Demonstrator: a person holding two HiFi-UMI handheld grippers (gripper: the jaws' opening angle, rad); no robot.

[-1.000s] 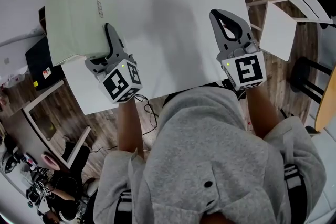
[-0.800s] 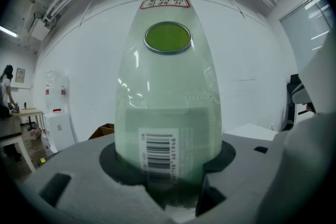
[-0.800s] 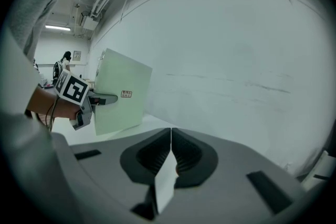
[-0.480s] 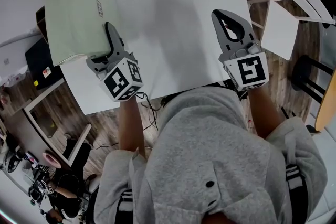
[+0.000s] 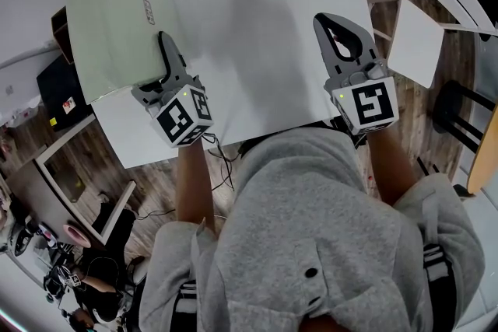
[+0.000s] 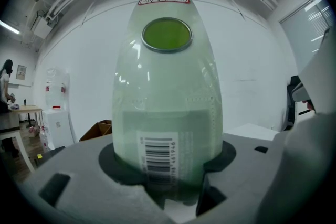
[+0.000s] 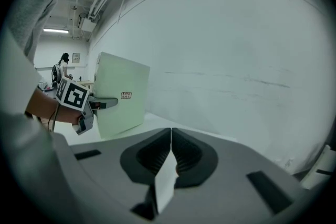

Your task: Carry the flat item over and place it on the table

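Note:
A flat pale green pack (image 5: 117, 27) with a small label stands on edge over the left rim of the white table (image 5: 264, 19). My left gripper (image 5: 165, 62) is shut on its near edge. In the left gripper view the pack (image 6: 167, 102) fills the middle, with a barcode low down and a green disc near the top, and the left gripper (image 6: 168, 170) has its jaws at either side. The right gripper view shows the pack (image 7: 122, 94) upright and the left gripper (image 7: 86, 107) gripping it. My right gripper (image 5: 333, 26) hovers over the table's right part, shut and empty (image 7: 170, 141).
A small white side table (image 5: 416, 43) stands on the wooden floor to the right. A dark box (image 5: 58, 93) and a brown carton (image 6: 97, 128) sit beyond the table's left edge. Cables hang under the near edge. A white wall rises behind the table.

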